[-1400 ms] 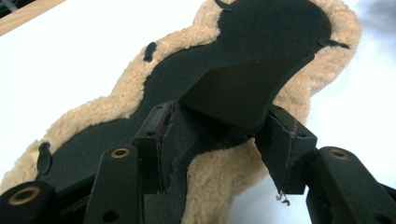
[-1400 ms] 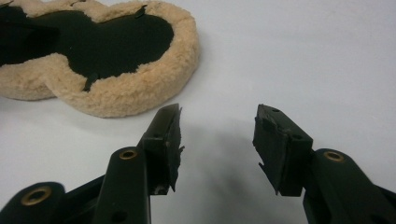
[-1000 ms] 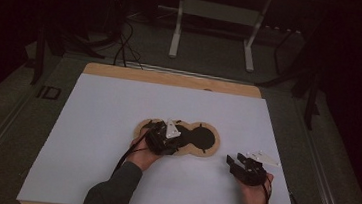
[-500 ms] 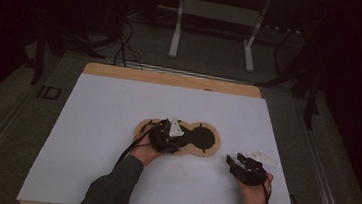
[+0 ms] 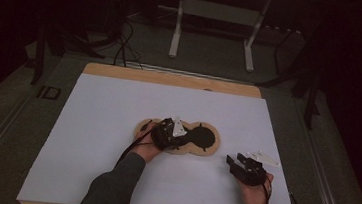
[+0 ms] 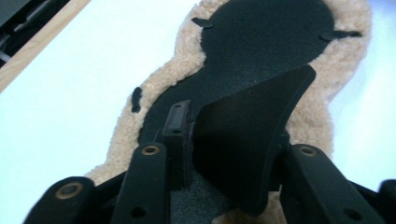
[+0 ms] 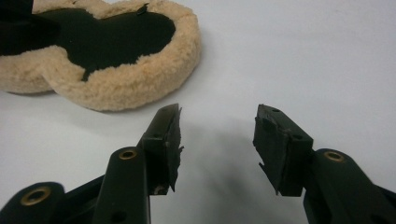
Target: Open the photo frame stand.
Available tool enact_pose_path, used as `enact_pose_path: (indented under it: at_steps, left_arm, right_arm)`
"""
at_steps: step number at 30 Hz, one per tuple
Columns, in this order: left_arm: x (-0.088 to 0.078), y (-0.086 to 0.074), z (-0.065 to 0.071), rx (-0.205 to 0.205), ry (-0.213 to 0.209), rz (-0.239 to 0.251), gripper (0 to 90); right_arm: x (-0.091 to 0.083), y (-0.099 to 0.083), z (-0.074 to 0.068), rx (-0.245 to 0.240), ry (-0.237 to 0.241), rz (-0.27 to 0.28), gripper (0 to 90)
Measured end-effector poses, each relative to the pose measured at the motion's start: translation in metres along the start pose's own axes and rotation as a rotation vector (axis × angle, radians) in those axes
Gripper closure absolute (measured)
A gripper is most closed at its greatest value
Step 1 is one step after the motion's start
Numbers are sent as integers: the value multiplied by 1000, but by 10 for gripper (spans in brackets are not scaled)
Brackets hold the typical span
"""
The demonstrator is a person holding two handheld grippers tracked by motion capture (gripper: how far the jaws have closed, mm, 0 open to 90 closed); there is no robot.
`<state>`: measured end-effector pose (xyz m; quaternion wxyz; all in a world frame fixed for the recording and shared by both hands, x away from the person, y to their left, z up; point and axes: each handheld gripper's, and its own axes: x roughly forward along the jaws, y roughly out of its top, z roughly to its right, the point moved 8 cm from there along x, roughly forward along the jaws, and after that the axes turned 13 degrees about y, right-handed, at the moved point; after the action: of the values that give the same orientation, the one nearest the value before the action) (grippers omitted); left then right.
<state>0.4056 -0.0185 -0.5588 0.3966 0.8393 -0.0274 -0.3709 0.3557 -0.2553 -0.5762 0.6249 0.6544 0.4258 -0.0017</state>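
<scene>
The sheepskin-edged pad [image 5: 180,137] lay flat near the middle of the white tabletop [image 5: 96,124], black face up, its fleece border showing around the peanut-shaped outline. That position kept the black lining accessible from above.

The left gripper [image 5: 170,134] rested over the left lobe of the pad. In the left gripper view, a black flap [image 6: 252,140] of the lining stood raised from the surface, between the fingers [image 6: 178,122]. The fingers had just been closing, and the left one appeared to touch the flap's edge; the right finger was hidden behind the flap, so a firm grip could not be confirmed. The flap was probably lifted so that the lining could be peeled or folded back from the fleece.

The right gripper [image 5: 239,167] sat apart on the bare tabletop, to the right of the pad. Its fingers [image 7: 167,135] stood open with nothing between them, pointed towards the right lobe [image 7: 126,70]. This placement suggested a standby position, ready to hold the pad down
</scene>
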Motion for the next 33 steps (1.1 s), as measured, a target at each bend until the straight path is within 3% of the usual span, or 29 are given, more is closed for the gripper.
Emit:
enact_pose_path:
  at_steps: [6,24,33]
  left_arm:
    - [-1,6,-5,15,8,-9,728]
    - [-2,11,-7,31,37,-44,762]
    - [-6,12,-6,28,50,-52,776]
  right_arm:
    - [0,0,0,1,2,0,503]
    - [1,0,-2,17,22,3,496]
    - [3,5,-11,98,128,33,478]
